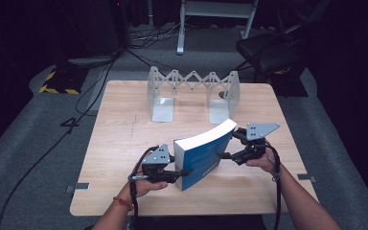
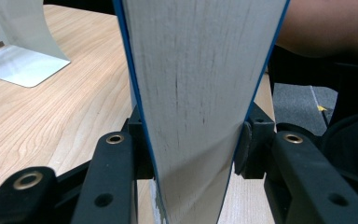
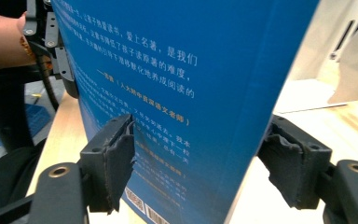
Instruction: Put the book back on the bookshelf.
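Near the front middle of the wooden table, a thick blue book stands tilted, its white page edges facing up and toward the person, its long axis running from the near left to the far right, where the far end rises higher. The left gripper pinches the near lower end, 1 jaw pressed on each cover. The right gripper is spread wide against the blue back cover, not clamping it. Behind the book stands a white folding rack.
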A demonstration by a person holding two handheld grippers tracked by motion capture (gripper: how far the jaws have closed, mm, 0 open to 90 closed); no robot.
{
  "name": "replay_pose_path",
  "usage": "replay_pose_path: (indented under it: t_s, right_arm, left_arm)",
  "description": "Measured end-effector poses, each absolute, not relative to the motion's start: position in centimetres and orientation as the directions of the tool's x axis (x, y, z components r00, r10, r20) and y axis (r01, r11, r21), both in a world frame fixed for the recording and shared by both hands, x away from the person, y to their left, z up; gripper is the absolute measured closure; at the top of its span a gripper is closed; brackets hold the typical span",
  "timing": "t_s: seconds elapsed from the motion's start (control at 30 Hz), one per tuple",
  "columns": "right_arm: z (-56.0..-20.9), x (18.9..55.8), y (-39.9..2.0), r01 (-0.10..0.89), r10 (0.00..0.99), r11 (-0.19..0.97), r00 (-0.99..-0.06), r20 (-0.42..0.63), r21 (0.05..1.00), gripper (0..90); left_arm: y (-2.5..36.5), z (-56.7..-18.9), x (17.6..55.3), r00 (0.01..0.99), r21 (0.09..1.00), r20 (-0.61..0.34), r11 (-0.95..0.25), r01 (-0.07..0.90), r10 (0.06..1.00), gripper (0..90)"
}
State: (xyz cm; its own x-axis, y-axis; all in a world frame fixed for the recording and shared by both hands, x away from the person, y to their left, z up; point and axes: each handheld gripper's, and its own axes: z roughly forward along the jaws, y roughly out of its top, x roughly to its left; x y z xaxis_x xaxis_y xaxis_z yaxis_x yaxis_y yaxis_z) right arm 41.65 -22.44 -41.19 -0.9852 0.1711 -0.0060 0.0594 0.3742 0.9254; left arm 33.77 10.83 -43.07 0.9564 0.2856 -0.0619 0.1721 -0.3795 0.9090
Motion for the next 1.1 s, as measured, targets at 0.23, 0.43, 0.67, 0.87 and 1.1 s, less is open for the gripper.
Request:
replay_pose_path:
  t_s: [0.23,0.43,0.67,0.87,1.1]
  right_arm:
    - [-41.1,41.9,-23.0,0.05,0.138,0.381,-0.99,-0.003,0.923,42.2]
    - [-40.7,40.7,-23.8,0.018,0.09,0.407,-0.996,-0.021,0.913,51.5]
    - [-40.4,38.6,-24.8,-0.023,0.026,0.43,-0.999,-0.038,0.903,59.7]
    - [-40.4,37.4,-25.0,-0.03,0.04,0.431,-0.998,-0.052,0.902,60.3]
    - [-40.6,37.1,-24.8,-0.015,0.064,0.412,-0.997,-0.045,0.911,59.5]
  left_arm:
    - [11.7,-43.1,33.4,0.936,0.898,-0.012,-0.408,0.166,0.353,50.6]
    - [12.2,-42.8,32.7,0.92,0.89,0.027,-0.429,0.156,0.39,47.0]
    - [12.4,-42.5,32.5,0.899,0.881,0.069,-0.449,0.148,0.432,45.0]
    - [12.0,-42.6,33.4,0.899,0.885,0.059,-0.439,0.153,0.433,41.9]
    - [11.5,-42.6,33.9,0.896,0.887,0.073,-0.44,0.143,0.439,38.7]
